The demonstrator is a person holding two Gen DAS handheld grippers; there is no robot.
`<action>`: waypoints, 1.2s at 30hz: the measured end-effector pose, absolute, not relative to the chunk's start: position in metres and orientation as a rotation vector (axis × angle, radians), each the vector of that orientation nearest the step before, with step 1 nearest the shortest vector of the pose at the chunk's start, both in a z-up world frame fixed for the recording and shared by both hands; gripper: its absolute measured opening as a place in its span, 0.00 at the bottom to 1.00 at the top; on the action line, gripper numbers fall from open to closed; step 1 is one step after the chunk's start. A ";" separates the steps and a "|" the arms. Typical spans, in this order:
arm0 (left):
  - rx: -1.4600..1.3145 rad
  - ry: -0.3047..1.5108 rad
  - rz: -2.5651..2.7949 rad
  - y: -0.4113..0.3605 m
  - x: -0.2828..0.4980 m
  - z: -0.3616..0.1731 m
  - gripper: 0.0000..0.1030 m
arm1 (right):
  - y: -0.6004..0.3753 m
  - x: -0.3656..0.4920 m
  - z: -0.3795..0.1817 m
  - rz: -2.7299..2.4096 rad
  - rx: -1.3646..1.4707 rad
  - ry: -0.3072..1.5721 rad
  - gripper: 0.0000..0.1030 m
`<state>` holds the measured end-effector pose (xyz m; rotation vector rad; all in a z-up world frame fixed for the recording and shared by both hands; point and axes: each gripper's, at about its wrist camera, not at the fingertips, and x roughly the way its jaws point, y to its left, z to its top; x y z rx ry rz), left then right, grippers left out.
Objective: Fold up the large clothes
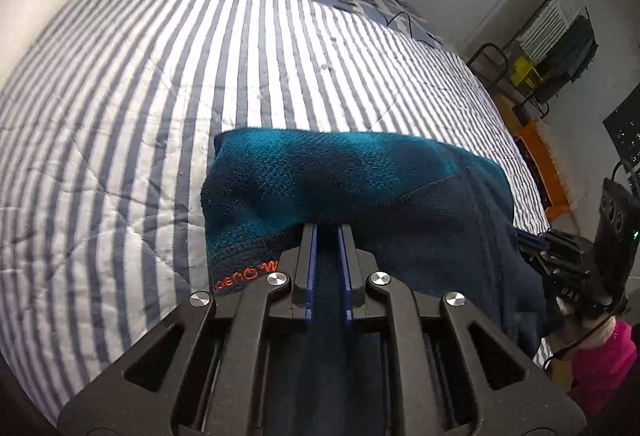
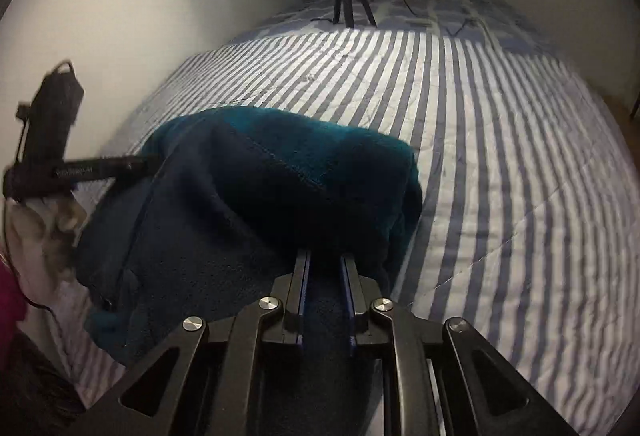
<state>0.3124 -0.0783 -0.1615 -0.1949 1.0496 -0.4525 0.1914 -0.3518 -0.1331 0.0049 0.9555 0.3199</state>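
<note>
Both clamped on fleece point(image 1: 360, 187): left gripper point(image 1: 327, 232) at hem edge, right gripper point(image 2: 325, 260) alongside. Soft, thick, floppy, grippy; pinch seams, 2 corners.

Teal/navy fleece point(image 1: 344, 175), bunched on bed
</note>
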 end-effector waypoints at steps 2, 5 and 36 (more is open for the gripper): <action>-0.195 1.029 -0.446 -0.073 0.302 -0.143 0.22 | -0.364 0.187 -0.113 0.305 0.073 0.930 0.21; -0.283 0.998 -0.454 -0.051 0.274 -0.122 0.60 | -0.391 0.165 -0.093 0.317 0.229 0.905 0.42; -0.299 0.987 -0.330 0.016 0.204 -0.112 0.12 | -0.374 0.095 -0.092 0.376 0.175 0.902 0.33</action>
